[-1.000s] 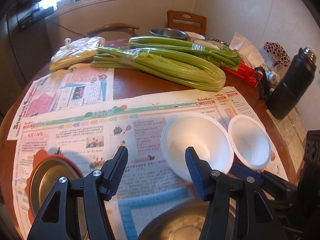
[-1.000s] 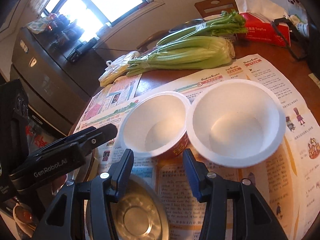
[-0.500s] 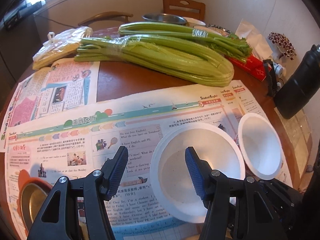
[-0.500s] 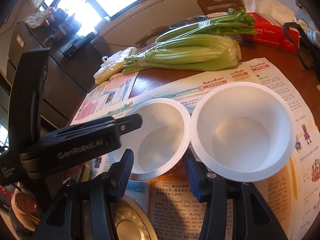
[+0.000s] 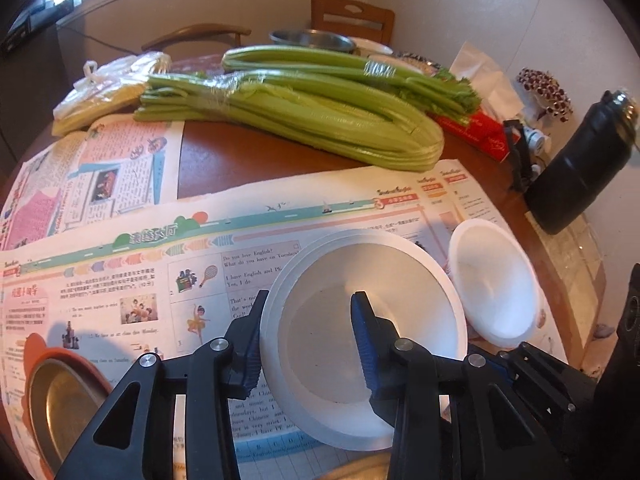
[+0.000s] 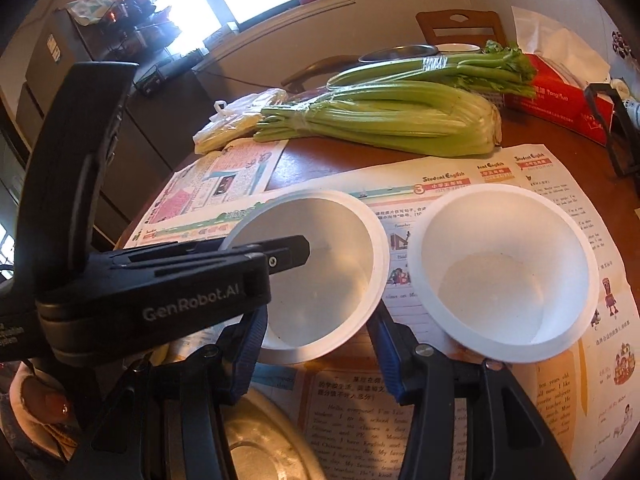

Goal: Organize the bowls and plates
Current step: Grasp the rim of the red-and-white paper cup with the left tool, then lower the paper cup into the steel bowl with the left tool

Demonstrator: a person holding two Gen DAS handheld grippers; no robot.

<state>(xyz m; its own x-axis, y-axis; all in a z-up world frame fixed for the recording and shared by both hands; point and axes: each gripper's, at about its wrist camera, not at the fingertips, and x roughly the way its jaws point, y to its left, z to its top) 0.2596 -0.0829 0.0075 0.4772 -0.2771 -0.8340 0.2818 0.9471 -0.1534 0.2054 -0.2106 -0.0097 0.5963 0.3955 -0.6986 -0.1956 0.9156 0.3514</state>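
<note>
left hand-held gripper (image 5: 306, 344): jaws have just clamped on the near rim of the left white bowl (image 5: 372, 320) | it sits on newspaper (image 5: 160, 256) on the counter, second bowl (image 5: 492, 280) at 3 o'clock | right hand-held gripper (image 6: 316, 356): parted, empty | ready to lift and stack

Two white bowls (image 6: 316, 268) (image 6: 504, 276) sit side by side on newspaper (image 6: 460, 392), rims nearly touching. Left gripper (image 6: 296, 254) reaches over the left-hand bowl's rim, one finger inside. Right gripper (image 6: 320, 352) frames that bowl's near edge. Celery bundles (image 6: 384, 116) lie behind.
</note>
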